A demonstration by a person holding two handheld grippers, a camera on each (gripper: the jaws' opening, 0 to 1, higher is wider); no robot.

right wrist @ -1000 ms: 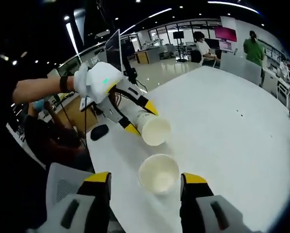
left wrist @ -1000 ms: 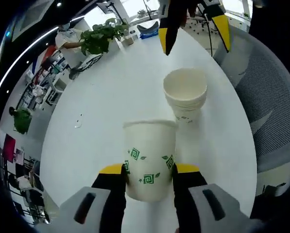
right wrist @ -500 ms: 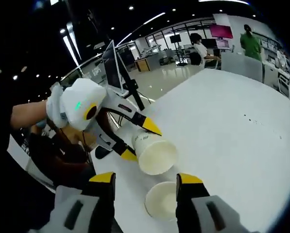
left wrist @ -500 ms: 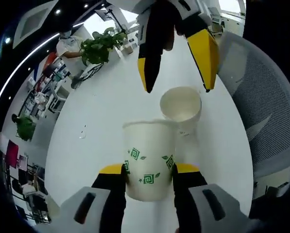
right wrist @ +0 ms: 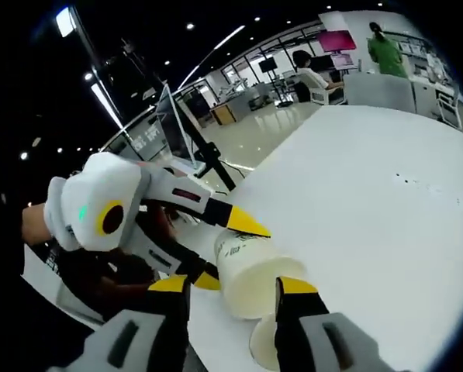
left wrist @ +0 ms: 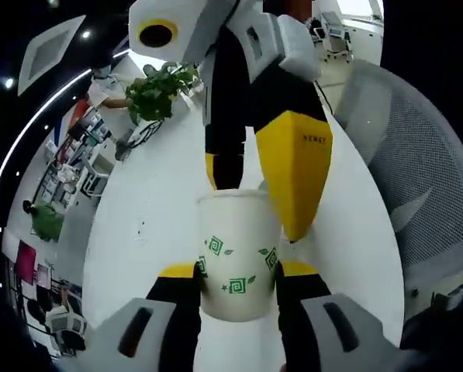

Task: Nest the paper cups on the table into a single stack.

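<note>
The left gripper (left wrist: 239, 271) clamps a green-patterned paper cup (left wrist: 239, 252) above the white table (left wrist: 161, 194), while the right gripper (right wrist: 233, 288) stands spread around a second cup (right wrist: 264, 350)

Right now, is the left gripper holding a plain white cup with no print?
No: the paper cup clamped in the left gripper carries green leaf and square prints.

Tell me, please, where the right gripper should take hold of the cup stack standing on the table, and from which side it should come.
Grip the cup stack on its outer wall just below the rim, one jaw on each side, coming down from above. It stands upright, mouth up, between the right gripper jaws. The round, tapered wall suits a side pinch. This probably also steadies it while the left gripper brings its printed cup.
</note>
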